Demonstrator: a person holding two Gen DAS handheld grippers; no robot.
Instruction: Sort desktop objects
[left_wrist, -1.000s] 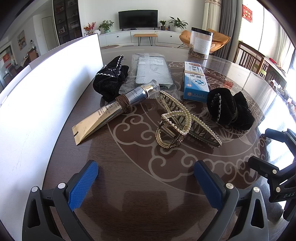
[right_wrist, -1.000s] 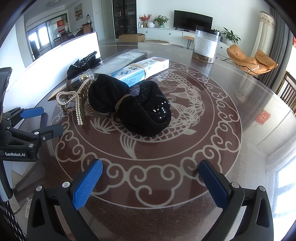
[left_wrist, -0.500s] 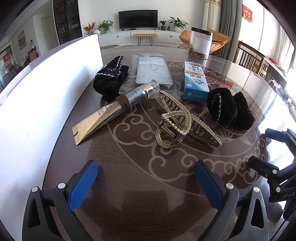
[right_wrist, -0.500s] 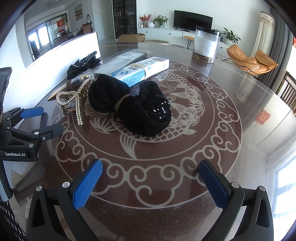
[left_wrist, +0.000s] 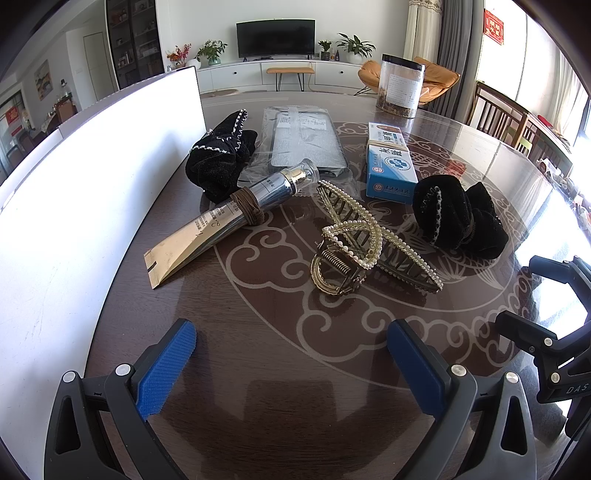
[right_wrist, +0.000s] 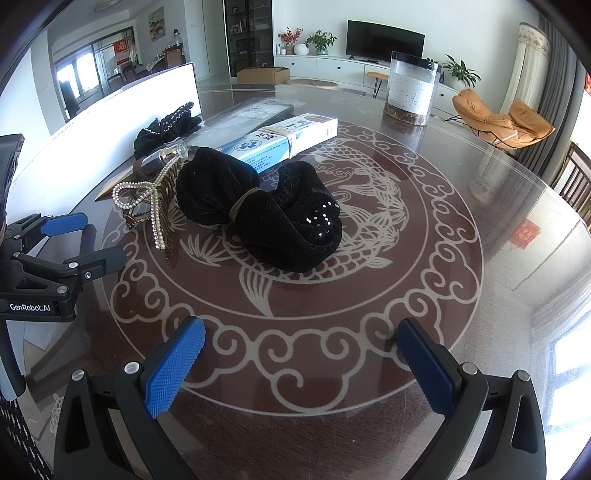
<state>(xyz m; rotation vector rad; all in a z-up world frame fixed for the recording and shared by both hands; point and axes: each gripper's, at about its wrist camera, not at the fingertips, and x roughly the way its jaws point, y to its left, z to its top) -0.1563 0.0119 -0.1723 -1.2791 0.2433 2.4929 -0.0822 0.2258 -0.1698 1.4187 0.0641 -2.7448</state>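
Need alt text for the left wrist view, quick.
Open left gripper hovers over a patterned table, facing a pearl hair claw. Behind lie a cream tube, two black scrunchies, and a blue box.

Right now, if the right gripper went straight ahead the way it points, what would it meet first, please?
Most likely the black velvet scrunchie, which lies centred ahead of the open right gripper with only bare table between them. Depth is hard to judge through the fisheye.

Only a couple bits are legible: "GenRobot.AI" in white on the left hand-held gripper (right_wrist: 66, 243), far left of the right wrist view, and "DAS" on the right hand-held gripper (left_wrist: 543, 299), lower right of the left wrist view.
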